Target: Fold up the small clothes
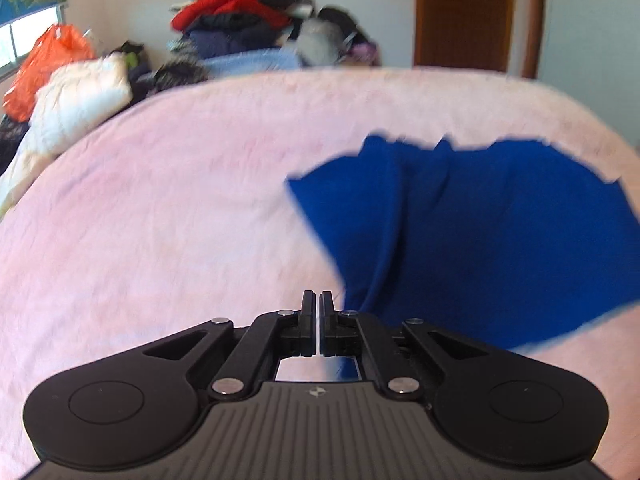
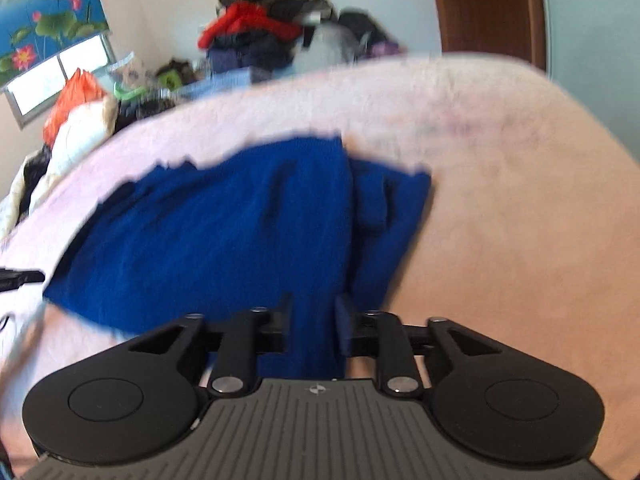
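A blue garment (image 1: 480, 224) lies spread on the pink bed cover (image 1: 160, 200). Its near left corner gathers into taut folds that run up to my left gripper (image 1: 319, 300). That gripper's fingers stand pressed together, and the cloth meets the right finger; the pinch itself is hidden. In the right wrist view the same blue garment (image 2: 224, 232) fills the middle. A bunch of its near edge passes between the fingers of my right gripper (image 2: 314, 320), filling the gap from pad to pad. The left gripper's dark tip (image 2: 22, 276) shows at the left edge by the garment's corner.
A heap of clothes (image 1: 240, 12) with a red item on top is piled beyond the bed. An orange bag (image 1: 44, 60) and white bedding (image 1: 80, 96) lie at the far left. A brown door (image 1: 464, 12) stands at the back right. Bare pink cover stretches to the left.
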A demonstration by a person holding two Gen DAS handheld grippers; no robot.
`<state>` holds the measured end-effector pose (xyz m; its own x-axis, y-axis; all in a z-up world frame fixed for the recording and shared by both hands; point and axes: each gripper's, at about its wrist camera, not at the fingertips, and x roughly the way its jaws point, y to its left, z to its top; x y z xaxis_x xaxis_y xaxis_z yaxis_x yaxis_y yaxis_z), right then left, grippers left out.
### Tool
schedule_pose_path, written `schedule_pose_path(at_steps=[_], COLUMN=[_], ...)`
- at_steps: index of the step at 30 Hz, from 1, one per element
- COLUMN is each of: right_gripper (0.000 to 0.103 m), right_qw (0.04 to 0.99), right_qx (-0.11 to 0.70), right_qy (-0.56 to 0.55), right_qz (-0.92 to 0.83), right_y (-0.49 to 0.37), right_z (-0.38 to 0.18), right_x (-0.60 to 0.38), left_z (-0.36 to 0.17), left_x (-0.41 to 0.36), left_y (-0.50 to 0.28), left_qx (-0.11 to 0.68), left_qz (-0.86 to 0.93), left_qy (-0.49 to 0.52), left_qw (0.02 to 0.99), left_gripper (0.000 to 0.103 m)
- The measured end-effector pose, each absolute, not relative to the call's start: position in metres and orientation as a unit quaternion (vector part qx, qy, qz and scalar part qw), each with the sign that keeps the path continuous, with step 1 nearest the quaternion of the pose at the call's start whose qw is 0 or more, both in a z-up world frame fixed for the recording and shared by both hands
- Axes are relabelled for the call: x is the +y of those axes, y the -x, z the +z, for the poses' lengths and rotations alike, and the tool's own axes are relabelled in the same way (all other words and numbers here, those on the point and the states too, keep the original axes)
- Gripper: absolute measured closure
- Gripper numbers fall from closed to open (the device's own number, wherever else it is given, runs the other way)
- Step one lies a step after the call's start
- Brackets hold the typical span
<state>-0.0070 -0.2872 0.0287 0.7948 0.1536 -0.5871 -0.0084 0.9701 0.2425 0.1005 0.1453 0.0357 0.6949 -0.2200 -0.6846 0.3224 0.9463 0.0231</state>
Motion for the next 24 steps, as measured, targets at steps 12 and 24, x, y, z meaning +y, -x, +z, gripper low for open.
schedule_pose_path(at_steps=[12,24], right_gripper=[0.063,0.048], right_qw=[0.895,0.891], right_qx=[0.359,0.386], right_qy=[-0.013,-0.008], right_qz=[0.264,0.238], right_y=[-0.172,-0.261], right_z=[0.044,0.014], right_x=[-0.112,-0.023], left_z=[0.008,-0.011], left_x=[0.068,0.093], left_y=[-0.105,-0.09], left_qx=[0.366,0.377], left_qz=[-0.189,-0.15], left_qy=[-0.122,-0.11], left_qw=[0.903,0.907], left_gripper=[0.101,0.101])
